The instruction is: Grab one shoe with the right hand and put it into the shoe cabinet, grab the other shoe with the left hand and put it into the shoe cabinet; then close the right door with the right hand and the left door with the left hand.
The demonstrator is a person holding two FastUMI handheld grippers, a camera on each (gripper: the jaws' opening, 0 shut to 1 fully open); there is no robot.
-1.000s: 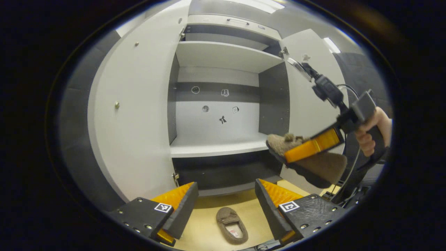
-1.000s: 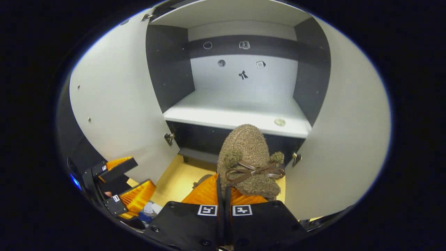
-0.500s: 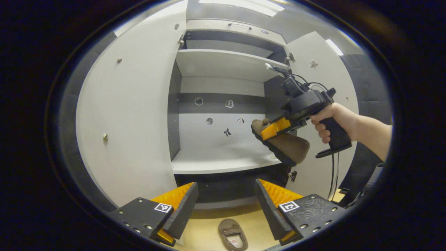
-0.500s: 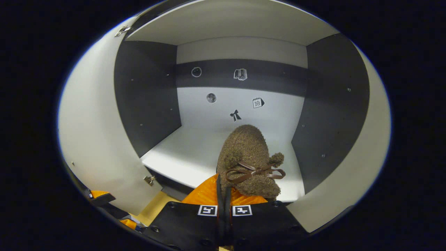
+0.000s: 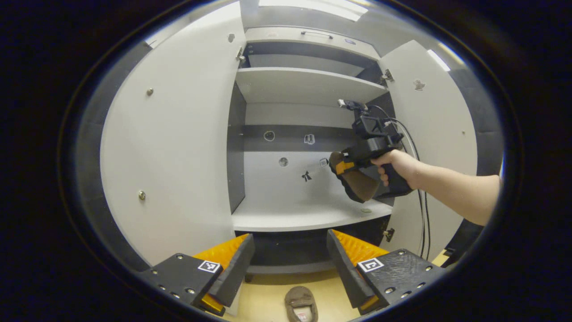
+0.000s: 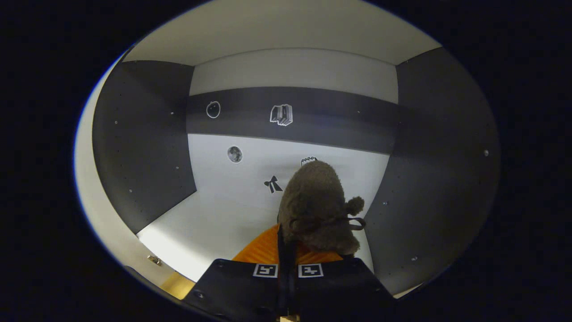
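Our left hand-held gripper (image 5: 286, 264) is spread apart over the floor (image 5: 268, 304), where one shoe (image 5: 300, 303) lies. Farther in, our right hand-held gripper (image 6: 287, 250) is clamped on the other shoe (image 6: 318, 210), above the cabinet shelf (image 6: 210, 228), both doors wide.

Bright ceiling light (image 5: 313, 6), dim cabinet interior (image 6: 286, 197) (fisheye-warped edges).

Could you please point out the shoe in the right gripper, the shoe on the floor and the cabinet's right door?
held shoe (image 6: 315, 205), right gripper view, fuzzy toe.
floor shoe (image 5: 300, 298), left gripper view, its upper.
right door (image 5: 440, 120), left gripper view, inner face.
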